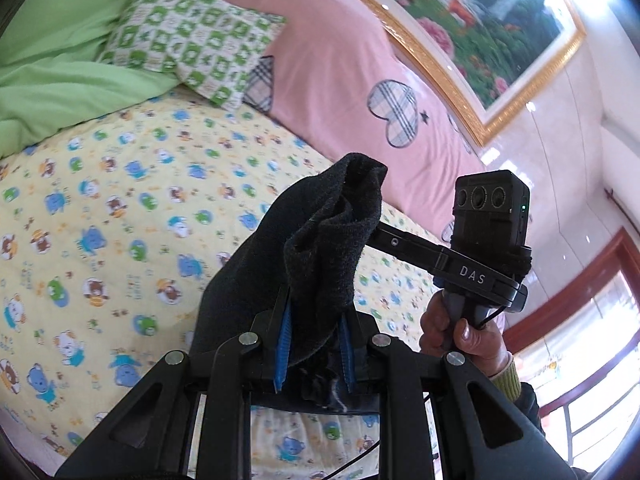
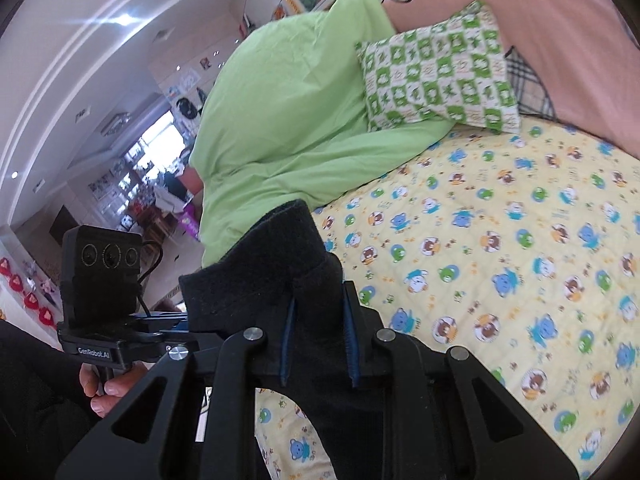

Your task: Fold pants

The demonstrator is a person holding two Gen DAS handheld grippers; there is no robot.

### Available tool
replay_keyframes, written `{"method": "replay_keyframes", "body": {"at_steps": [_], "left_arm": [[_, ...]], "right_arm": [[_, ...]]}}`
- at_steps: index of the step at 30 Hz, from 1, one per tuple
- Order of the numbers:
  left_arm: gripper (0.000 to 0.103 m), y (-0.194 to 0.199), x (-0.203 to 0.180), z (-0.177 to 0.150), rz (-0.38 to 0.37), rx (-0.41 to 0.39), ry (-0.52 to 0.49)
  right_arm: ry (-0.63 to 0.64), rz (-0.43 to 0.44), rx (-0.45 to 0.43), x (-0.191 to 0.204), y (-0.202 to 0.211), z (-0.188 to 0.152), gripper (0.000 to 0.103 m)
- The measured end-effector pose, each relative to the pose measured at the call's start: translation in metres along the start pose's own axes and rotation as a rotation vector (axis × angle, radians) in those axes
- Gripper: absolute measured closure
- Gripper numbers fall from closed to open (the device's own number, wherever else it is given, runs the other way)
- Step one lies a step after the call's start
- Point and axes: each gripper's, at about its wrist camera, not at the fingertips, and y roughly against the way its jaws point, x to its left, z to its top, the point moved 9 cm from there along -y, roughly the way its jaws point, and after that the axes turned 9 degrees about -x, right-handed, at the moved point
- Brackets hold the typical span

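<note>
Now | left gripper point(image 1: 316, 344) and right gripper point(image 2: 320, 340) each clamp black fleece pants point(image 1: 320, 248) | hem spans between them above yellow cartoon-print bedsheet point(image 1: 120, 208)

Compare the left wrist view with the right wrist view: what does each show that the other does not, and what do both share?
Only the left wrist view: a gold-framed picture and a red-framed window. Only the right wrist view: a room with shelves beyond the bed. Both: a claw shut on the black pants, the teddy-print sheet, green quilt, checked pillow.
</note>
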Motion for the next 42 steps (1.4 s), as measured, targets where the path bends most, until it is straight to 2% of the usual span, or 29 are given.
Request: {"method": "replay_keyframes", "body": {"at_steps": [8,15,29,42], "left_arm": [[0.082,-0.031,-0.054,-0.033,-0.045,0.092,-0.106],[0.082,-0.055,-0.078,-0.065,-0.063,0.165,-0.159],[0.082,-0.087,-0.097,-0.113,-0.072,0.284,-0.219],[0.082,-0.112,-0.113,-0.141,-0.076,0.354,-0.272]], "right_arm": [[-0.08,-0.033,-0.108,-0.027,0.057,-0.019,0.081],[-0.144,-0.043,-0.177,-0.048,0.09,-0.043,0.081],[-0.256,-0.063,-0.244,-0.08,0.129,-0.094,0.082],[-0.316,-0.084,-0.293,-0.101,0.154,-0.119,0.082]]}}
